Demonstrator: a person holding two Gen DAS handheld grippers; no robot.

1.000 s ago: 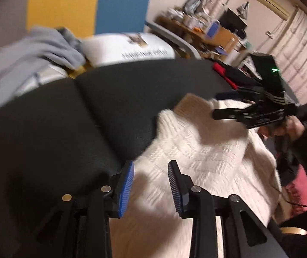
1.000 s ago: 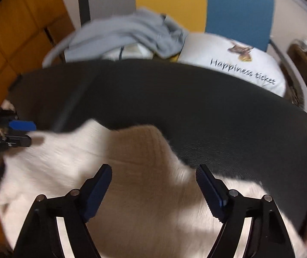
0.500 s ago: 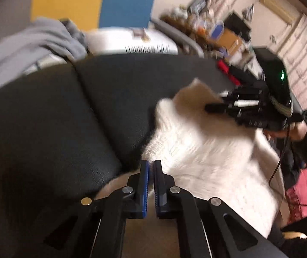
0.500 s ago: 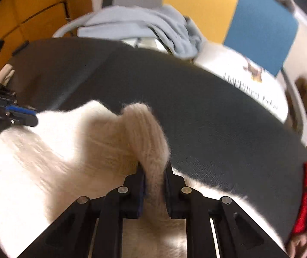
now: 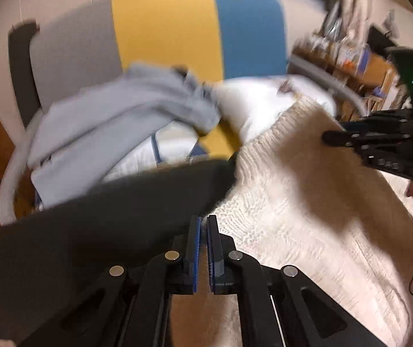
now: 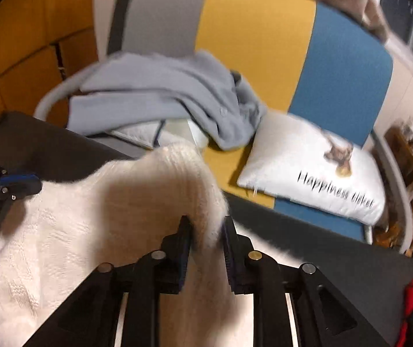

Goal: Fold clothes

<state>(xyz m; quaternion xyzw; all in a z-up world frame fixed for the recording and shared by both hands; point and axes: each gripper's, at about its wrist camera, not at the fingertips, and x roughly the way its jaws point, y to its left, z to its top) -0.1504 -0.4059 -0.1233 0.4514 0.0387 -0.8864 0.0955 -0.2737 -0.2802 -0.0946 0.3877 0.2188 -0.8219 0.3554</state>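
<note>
Though both show the sweater (image 5: pixel 307 202), only right reveals pillow lettering (image 6: pixel 336 192).

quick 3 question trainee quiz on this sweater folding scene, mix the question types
1. True or false: the right gripper is shut on the cream sweater.
2. What does the left gripper pinch? A) gray garment B) the sweater's edge C) pillow
3. Fill in: the gray garment lies on the ____, beside the pillow.

Key: 1 true; 2 B; 3 chair
</note>
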